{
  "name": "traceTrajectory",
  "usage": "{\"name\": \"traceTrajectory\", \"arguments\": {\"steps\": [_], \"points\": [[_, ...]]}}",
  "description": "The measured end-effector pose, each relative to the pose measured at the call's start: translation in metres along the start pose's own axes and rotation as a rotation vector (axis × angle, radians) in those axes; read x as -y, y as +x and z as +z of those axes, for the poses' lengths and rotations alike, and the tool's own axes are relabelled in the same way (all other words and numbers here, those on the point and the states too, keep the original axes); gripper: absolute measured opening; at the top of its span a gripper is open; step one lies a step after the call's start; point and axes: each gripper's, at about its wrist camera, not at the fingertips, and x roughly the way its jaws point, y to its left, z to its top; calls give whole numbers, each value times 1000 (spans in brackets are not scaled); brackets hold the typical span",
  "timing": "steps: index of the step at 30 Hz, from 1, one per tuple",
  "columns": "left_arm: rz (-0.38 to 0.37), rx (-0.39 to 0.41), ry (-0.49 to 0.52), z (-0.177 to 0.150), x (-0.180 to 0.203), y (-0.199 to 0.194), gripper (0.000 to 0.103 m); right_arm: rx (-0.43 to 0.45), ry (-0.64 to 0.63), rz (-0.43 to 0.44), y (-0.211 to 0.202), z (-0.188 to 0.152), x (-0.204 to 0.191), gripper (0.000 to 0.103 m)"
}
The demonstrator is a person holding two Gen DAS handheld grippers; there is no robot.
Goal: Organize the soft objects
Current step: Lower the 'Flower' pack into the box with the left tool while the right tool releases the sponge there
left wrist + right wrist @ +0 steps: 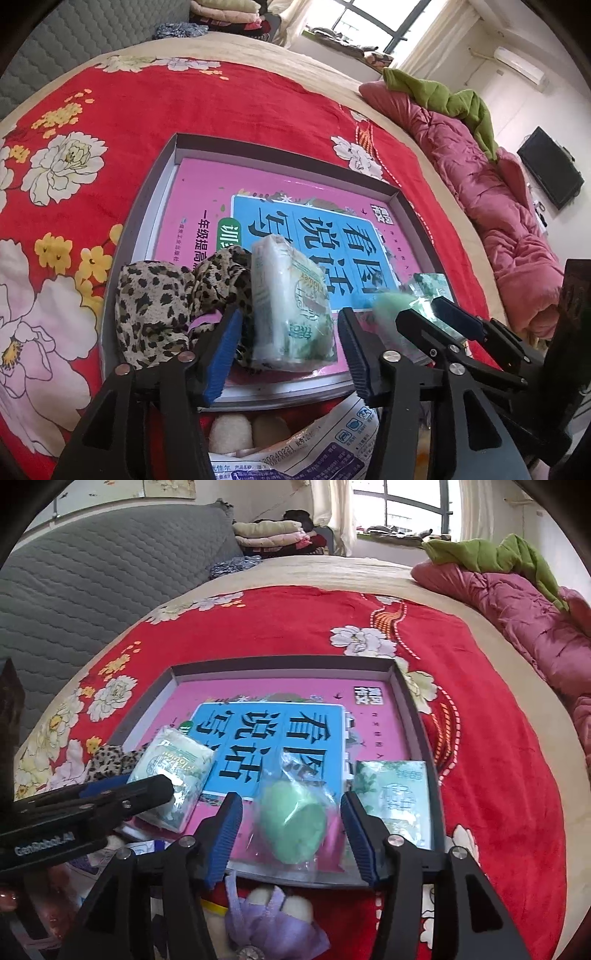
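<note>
A grey shallow box lies on the red floral bedspread with a pink and blue book inside. My left gripper is open around a white-green tissue pack that stands in the box beside a leopard-print cloth. My right gripper is open around a green soft lump in a clear bag, which also shows blurred in the left wrist view. A flat green tissue pack lies at the box's right side.
A plush toy in purple cloth and a printed plastic package lie on the bedspread just before the box. A pink quilt with a green cloth lines the bed's right. A grey headboard stands left.
</note>
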Motion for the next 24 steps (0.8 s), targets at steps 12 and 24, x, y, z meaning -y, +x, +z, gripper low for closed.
{"name": "traceTrajectory", "arguments": {"steps": [12,24], "points": [[14,13,6,3,-3,-15,58,26,12,-19,-13,1,7,59],[44,65,-3,5,-11,-49,58,67,41,-7,-34,0,17,63]]}}
